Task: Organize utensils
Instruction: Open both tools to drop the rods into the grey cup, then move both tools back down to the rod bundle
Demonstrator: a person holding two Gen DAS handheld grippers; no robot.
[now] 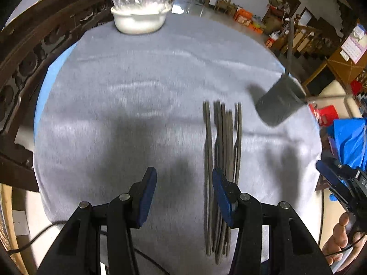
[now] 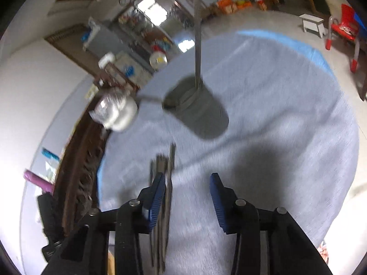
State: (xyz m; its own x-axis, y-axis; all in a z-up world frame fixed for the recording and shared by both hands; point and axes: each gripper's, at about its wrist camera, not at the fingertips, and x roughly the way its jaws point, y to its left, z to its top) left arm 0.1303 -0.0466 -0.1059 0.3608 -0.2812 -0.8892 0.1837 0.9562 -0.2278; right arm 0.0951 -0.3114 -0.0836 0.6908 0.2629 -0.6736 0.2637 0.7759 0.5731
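Observation:
Several dark chopsticks [image 1: 221,160] lie side by side on the grey cloth [image 1: 137,91], running away from me. A grey holder cup [image 1: 278,102] stands to their far right with two utensils sticking out of it. My left gripper [image 1: 183,194] is open and empty, its right finger over the near ends of the chopsticks. In the right wrist view my right gripper [image 2: 187,197] is open and empty, with the chopsticks [image 2: 166,183] by its left finger and the cup [image 2: 197,110] ahead. The right gripper also shows in the left wrist view [image 1: 339,183] at the right edge.
A white bowl [image 1: 140,20] covered in plastic wrap sits at the far edge of the round table. A dark carved wooden rail [image 1: 29,52] runs along the left. A red chair [image 2: 344,32] and a white stool [image 2: 313,24] stand on the floor beyond.

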